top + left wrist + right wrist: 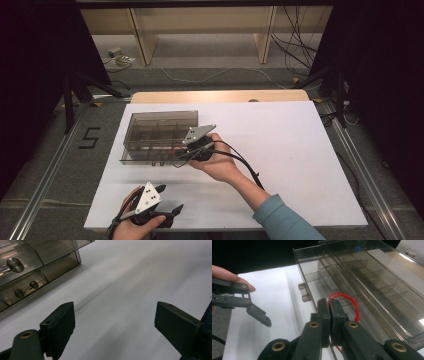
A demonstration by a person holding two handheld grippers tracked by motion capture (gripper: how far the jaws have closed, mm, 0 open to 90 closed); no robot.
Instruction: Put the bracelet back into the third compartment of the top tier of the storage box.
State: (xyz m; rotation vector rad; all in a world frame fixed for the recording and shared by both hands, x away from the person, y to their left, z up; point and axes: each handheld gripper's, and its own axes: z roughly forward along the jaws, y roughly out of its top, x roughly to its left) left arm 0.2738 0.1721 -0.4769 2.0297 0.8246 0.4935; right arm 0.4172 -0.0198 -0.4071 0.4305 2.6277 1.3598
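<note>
- In the high view, the right gripper point(186, 152) is sitting just left of the frame's centre, at the near right edge of the clear plastic organiser box point(160, 132).
- In the right gripper view, its jaws are pressing together and pinching a red string point(348, 300), which is looping up from between them over the box's front compartments, in the middle of the frame.
- The box is lying on the white table point(280, 150), its hinged lid point(387, 277) standing open toward the upper right of the right gripper view.
- The left gripper point(172, 200) is resting low in the high view, near the table's front edge and well apart from the box.
- In the left gripper view its jaws are standing spread wide with bare table between them.
- Small metal parts point(15, 264) are lying in the box's compartments at the upper left of that view.
</note>
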